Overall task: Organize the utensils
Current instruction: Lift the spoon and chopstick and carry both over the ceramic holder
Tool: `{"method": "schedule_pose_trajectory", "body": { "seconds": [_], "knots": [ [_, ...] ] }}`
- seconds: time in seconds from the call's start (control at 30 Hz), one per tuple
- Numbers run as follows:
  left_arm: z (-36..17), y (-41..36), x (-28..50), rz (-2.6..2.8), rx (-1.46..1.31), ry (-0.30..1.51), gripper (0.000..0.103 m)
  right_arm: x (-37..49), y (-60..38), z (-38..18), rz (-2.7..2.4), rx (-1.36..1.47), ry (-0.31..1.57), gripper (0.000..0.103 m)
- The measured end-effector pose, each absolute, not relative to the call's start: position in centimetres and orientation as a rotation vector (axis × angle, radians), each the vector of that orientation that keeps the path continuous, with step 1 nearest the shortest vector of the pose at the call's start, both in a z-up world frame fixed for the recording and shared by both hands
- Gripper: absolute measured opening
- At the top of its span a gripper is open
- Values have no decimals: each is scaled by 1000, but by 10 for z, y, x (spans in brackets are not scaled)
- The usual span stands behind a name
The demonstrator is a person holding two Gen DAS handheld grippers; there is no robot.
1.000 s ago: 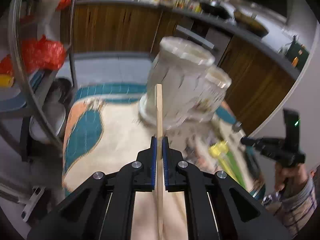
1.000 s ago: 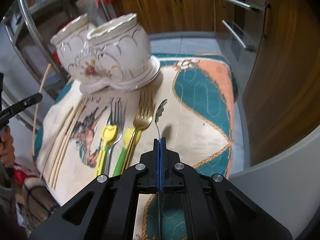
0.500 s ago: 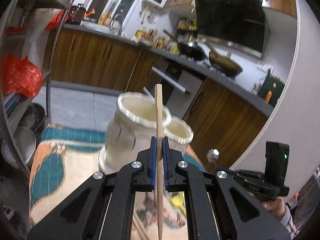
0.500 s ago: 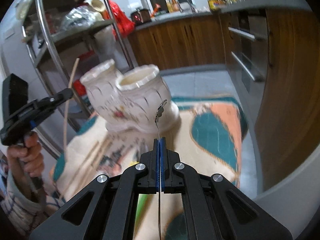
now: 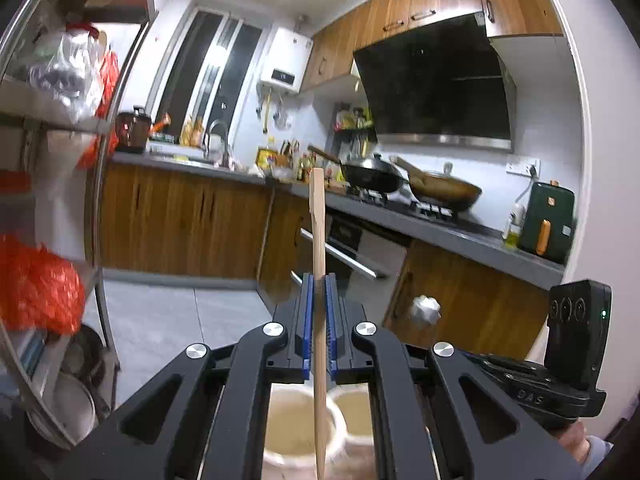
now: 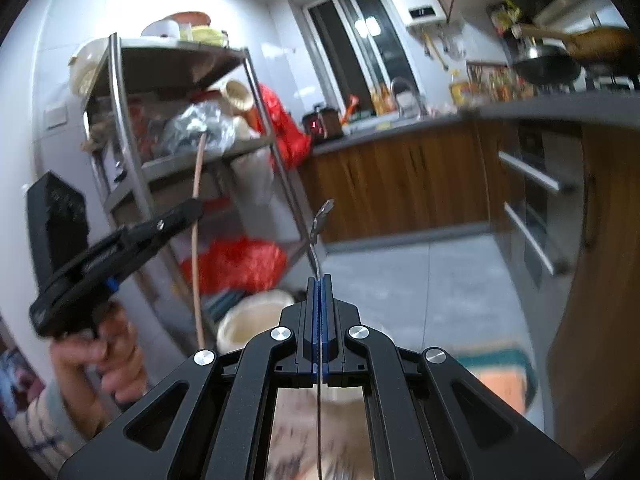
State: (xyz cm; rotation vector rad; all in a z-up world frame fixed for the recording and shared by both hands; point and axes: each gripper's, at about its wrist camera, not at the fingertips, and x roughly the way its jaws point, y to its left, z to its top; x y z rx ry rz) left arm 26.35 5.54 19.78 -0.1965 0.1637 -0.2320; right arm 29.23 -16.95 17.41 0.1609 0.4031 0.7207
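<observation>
Gripping a wooden chopstick [image 5: 318,240] upright, left gripper [image 5: 319,300] jaws clamped on its shaft, directly above the cream ceramic holder [image 5: 298,426]. Right gripper [image 6: 319,300] jaws pinched on a metal spoon [image 6: 317,236], also above the holder. Only the right view shows the hand [image 6: 102,354] on the left gripper.

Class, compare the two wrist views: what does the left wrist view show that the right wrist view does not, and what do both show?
Only the left wrist view shows the green appliance on the counter and the right gripper's camera box.

Only the right wrist view shows the metal spoon in the right gripper, and the hand holding the left gripper.

Both show the chopstick, the cream holder and the woks.
</observation>
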Motion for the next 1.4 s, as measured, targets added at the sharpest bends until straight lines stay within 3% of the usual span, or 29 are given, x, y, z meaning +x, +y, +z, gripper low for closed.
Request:
{"method": "schedule_pose_trajectory", "body": {
  "seconds": [0.33,0.83,1.4],
  "knots": [
    [183,58,292,-168,-156,87,5,340,-136,158,659,137,341,2],
    [110,49,268,-144,-164,244,5,309,-138,124,585,54,396,2],
    [102,54,261,-146,-192,281,6,302,-143,111,578,63,479,2]
  ]
}}
